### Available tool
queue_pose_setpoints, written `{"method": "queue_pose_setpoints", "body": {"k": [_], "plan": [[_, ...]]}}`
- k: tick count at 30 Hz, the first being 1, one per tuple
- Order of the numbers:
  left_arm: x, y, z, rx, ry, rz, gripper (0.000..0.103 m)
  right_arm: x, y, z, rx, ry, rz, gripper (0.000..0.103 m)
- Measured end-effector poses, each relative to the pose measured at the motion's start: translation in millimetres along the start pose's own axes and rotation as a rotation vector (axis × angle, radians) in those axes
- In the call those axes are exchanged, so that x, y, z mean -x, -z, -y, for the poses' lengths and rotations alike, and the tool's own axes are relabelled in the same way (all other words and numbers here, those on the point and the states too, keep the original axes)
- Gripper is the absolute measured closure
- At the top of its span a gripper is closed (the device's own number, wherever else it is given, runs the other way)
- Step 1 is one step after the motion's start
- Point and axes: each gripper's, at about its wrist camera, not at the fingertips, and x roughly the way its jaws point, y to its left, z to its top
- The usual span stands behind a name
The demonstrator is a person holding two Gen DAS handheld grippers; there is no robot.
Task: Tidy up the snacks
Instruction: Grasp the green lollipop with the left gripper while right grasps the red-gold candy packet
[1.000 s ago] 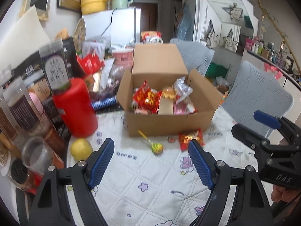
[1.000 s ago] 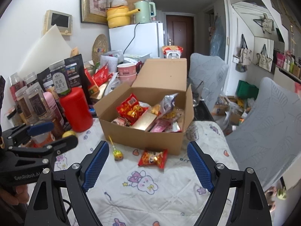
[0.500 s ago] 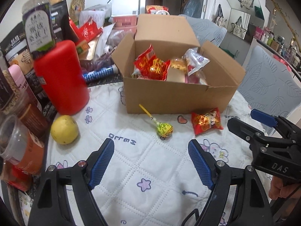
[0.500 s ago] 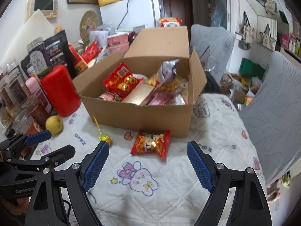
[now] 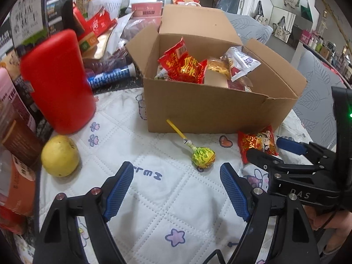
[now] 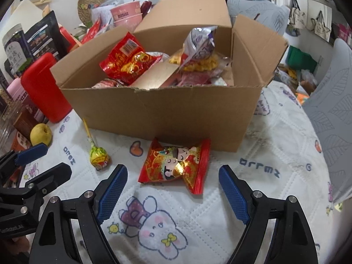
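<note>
Red plastic stands tallest on your left: a red canister [image 5: 58, 81] upright at the edge of the quilted white tablecloth [image 5: 154, 209], with jars and dark packets crowded behind it. Just in front of it, near the cloth's left edge, lies a yellow fruit [image 5: 59, 155].

Your left gripper [image 5: 177, 187] hangs over bare cloth with its blue pads spread wide and nothing between them. Slightly beyond its right pad lies the lollipop [image 5: 203, 156] in its green-yellow wrapper, its yellow stick pointing back toward the cardboard box [image 5: 209, 107], and you are not touching it.

The cardboard box sits in the middle of the table, flaps open, already packed with snacks: a red foil bag [image 6: 125, 60] leans up on the left side and a silver packet [image 6: 199, 44] stands on the right.

On the cloth right before the box's front wall lies the red snack packet [image 6: 176, 165] with cartoon figures, flat and apart from the lollipop to its left. Your right gripper [image 6: 173, 192] hovers just short of that packet, pads spread wide apart on either side of its near edge, gripping nothing. A grey cushioned chair [image 6: 332, 101] stands off to your right beyond the table's edge.
</note>
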Motion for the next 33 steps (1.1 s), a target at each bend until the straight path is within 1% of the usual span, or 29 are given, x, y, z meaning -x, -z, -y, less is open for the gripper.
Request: {"method": "queue_pose_setpoints", "body": {"k": [4,6,9,11,13,14,16,17,19,23,26,27,28,33], "plan": [[-5,-1,-2,0.012,0.027,-0.008,0.022,-9,-2,4,-0.020,0.002,-0.021,0.017],[-8,-1,-2,0.020,0.049,-0.025,0.022,-11,-2,4,-0.022,0.004,-0.020,0.018],[-13,-2,-2,0.032,0.068,-0.039,0.022,-11,-1,1,0.003,0.025,-0.015,0.026],[-16,-2,1,0.034,0.078,-0.044,0.022,-9,0,1,0.014,0.020,-0.009,0.039],[-18,-3,4,0.029,0.084,-0.042,0.022,-6,2,2,0.015,0.019,-0.006,0.045],[-20,-3,6,0.023,0.085,-0.043,0.022,-6,3,3,0.015,0.014,-0.005,0.051],[-23,-3,10,0.011,0.076,-0.053,0.030,-3,6,5,0.010,0.012,-0.005,0.057],[-27,-3,11,0.009,0.079,-0.063,0.035,-3,5,5,0.007,0.009,-0.004,0.058],[-32,-2,12,0.021,0.091,-0.080,0.039,-1,7,7,-0.001,0.000,-0.006,0.059],[-38,-4,15,0.025,0.093,-0.083,0.059,5,12,14,-0.023,-0.024,-0.012,0.059],[-40,-7,16,0.027,0.094,-0.085,0.063,10,15,19,-0.040,-0.034,-0.015,0.059],[-42,-8,17,0.026,0.096,-0.085,0.070,11,17,20,-0.045,-0.035,-0.016,0.059],[-43,-8,17,0.025,0.101,-0.088,0.074,13,18,21,-0.049,-0.036,-0.016,0.059],[-41,-8,19,0.022,0.120,-0.088,0.076,23,24,27,-0.066,-0.040,-0.013,0.060]]}}
